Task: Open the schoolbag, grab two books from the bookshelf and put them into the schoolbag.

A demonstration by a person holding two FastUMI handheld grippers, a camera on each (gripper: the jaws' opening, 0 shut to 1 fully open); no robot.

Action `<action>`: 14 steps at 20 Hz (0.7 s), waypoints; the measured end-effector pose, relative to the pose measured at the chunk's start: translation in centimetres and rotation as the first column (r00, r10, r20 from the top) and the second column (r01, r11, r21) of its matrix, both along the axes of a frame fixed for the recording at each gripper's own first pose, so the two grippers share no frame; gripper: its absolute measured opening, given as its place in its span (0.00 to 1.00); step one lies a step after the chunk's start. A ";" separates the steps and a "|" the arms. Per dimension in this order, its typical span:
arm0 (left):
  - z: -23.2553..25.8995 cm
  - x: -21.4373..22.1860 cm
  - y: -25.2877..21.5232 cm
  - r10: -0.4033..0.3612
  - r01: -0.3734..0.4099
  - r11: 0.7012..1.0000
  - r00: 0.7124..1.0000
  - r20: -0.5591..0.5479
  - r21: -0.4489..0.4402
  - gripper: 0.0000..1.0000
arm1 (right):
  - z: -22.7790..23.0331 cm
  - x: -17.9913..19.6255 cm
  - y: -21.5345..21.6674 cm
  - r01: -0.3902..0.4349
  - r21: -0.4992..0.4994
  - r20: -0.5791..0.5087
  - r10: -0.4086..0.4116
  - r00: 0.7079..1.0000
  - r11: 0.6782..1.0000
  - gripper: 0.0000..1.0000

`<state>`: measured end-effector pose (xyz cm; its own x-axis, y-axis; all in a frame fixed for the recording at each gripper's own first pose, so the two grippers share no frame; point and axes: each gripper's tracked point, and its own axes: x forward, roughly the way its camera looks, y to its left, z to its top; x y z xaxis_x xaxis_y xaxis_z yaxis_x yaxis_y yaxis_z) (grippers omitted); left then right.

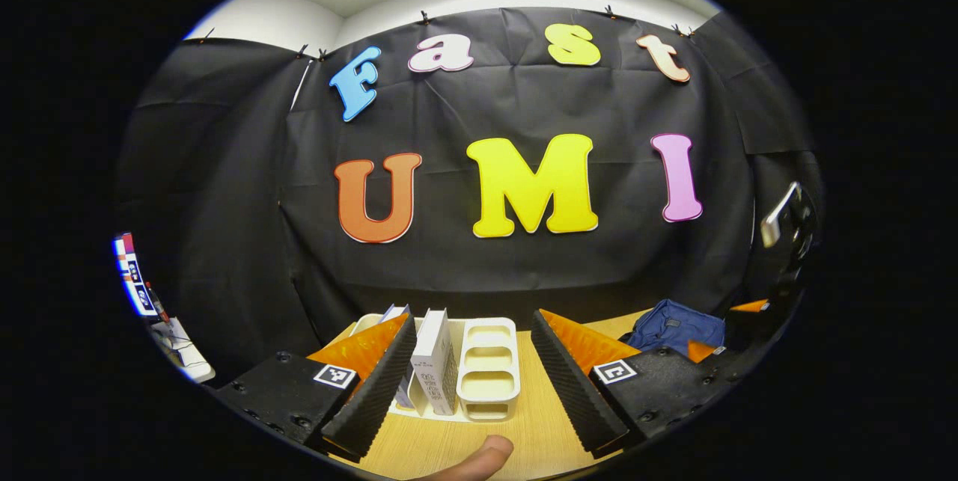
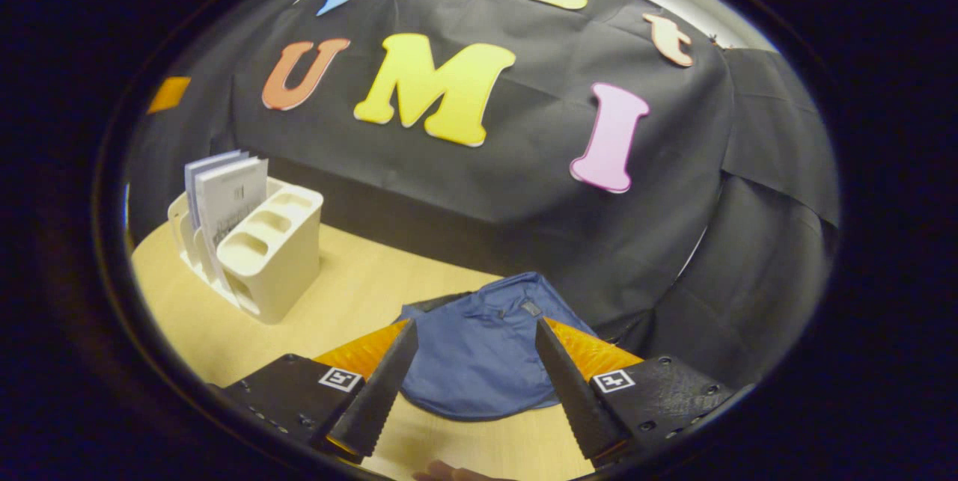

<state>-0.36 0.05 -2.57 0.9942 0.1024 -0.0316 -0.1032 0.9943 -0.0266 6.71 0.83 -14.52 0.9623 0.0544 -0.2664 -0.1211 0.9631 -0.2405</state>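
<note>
So here's the setup: both grippers are hanging over the near edge of a light wood table (image 1: 539, 406), both with their jaws spread wide and nothing between them.

In the left gripper view, the left gripper (image 1: 479, 391) is aimed pretty much straight at the bookshelf (image 1: 488, 369), a cream plastic rack sitting toward the back edge of the table. Two books (image 1: 434, 361) stand upright in its left-hand slots, pale covers, one tucked behind the other. The three small compartments on the rack's right side look bare. A fingertip (image 1: 483, 458) pokes in at the bottom, resting low over the near edge.

Off to the right in that same view you can see the schoolbag (image 1: 677, 325), dark blue fabric, slumped on the table, and just beyond it the orange and black of the right gripper (image 1: 737, 328).

From the right gripper view, the right gripper (image 2: 471, 376) sits right over the bag (image 2: 486, 354), which lies flat and floppy near the table's back right edge, close to the black cloth wall. I can't tell whether its zip is undone. The rack (image 2: 273, 256) is well apart from it, over toward the left edge, books (image 2: 228, 204) in their slots.
</note>
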 end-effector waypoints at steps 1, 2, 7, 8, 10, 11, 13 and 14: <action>-0.4 -0.1 0.2 0.009 -0.009 1.000 1.000 -0.006 -0.001 0.99 | -1.7 0.4 0.6 -0.018 -0.023 -0.026 0.017 1.000 1.000 0.96; -0.9 -0.2 0.4 0.019 -0.019 1.000 1.000 -0.012 0.001 0.99 | -3.3 0.8 1.3 -0.031 -0.053 -0.052 0.029 0.998 0.998 0.99; -3.0 -1.3 2.4 0.083 -0.083 0.997 0.994 -0.065 0.005 0.99 | -11.2 1.9 4.2 -0.111 -0.193 -0.199 0.072 0.977 0.975 0.96; -3.1 -1.5 2.7 0.094 -0.094 0.996 0.993 -0.073 0.009 0.99 | -12.5 2.1 4.5 -0.124 -0.224 -0.221 0.074 0.973 0.967 0.96; -3.5 -1.8 3.5 0.115 -0.114 0.993 0.989 -0.088 0.024 0.99 | -14.0 3.1 4.8 -0.134 -0.311 -0.238 0.059 0.970 0.941 0.98; -3.6 -1.9 3.7 0.122 -0.120 0.992 0.988 -0.095 0.030 0.99 | -14.8 3.4 4.5 -0.134 -0.359 -0.243 0.046 0.969 0.924 0.96; -3.8 -2.0 4.0 0.136 -0.133 0.990 0.985 -0.102 0.035 0.99 | -16.7 4.3 4.9 -0.153 -0.437 -0.273 0.032 0.962 0.886 0.96; -4.0 -2.2 4.2 0.144 -0.141 0.989 0.984 -0.105 0.034 0.99 | -17.3 4.8 5.0 -0.164 -0.471 -0.286 0.026 0.958 0.867 0.97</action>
